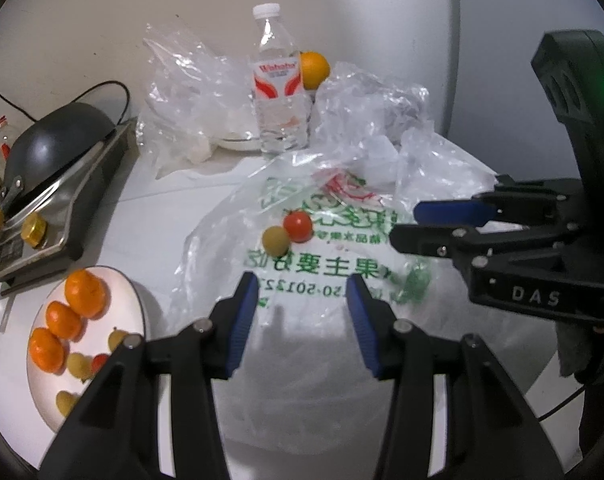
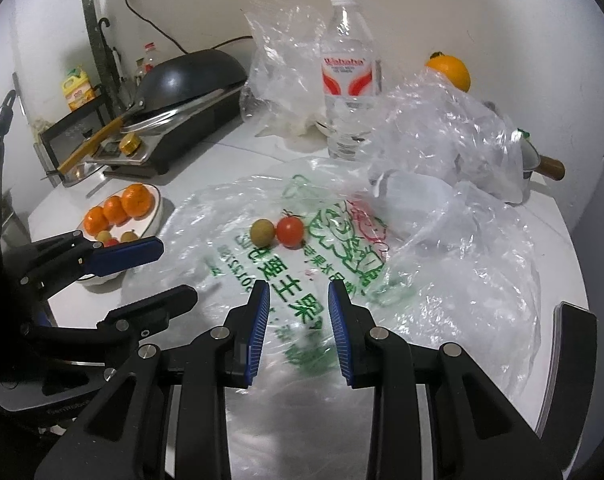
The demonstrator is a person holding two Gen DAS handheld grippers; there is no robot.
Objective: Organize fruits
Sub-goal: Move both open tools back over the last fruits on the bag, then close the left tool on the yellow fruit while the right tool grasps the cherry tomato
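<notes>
From the left wrist, the left hand-held gripper [image 1: 304,312] is seen over a clear bag [image 1: 302,264] with green print, which is spread flat on the white tabletop [image 1: 142,208]. Its blue pads stand apart and nothing is held between them. A red tomato [image 1: 298,227] and a small yellow-green fruit [image 1: 275,240] are seen on the bag, touching each other, ahead of the pads. To the left, a white plate [image 1: 136,304] is filled with three oranges [image 1: 64,320] and some small fruits. A water bottle [image 1: 278,88] stands at the back, with a big orange [image 1: 313,70] just behind it and crumpled clear bags on both sides. A dark pan [image 1: 54,144] is set on a stove at the far left. The right hand-held gripper [image 1: 416,222] is seen at the right, near the tomato, with its fingers nearly together and empty.

From the right wrist, the right hand-held gripper [image 2: 298,300] is seen over the same bag [image 2: 262,272]. A narrow gap is left between its pads and nothing is gripped. The tomato [image 2: 290,231] and the yellow-green fruit [image 2: 263,232] lie ahead of it, side by side. The plate [image 2: 156,210] is at the left, partly hidden by the left hand-held gripper [image 2: 164,270]. The bottle [image 2: 348,80] and the big orange [image 2: 450,70] are at the back.
</notes>
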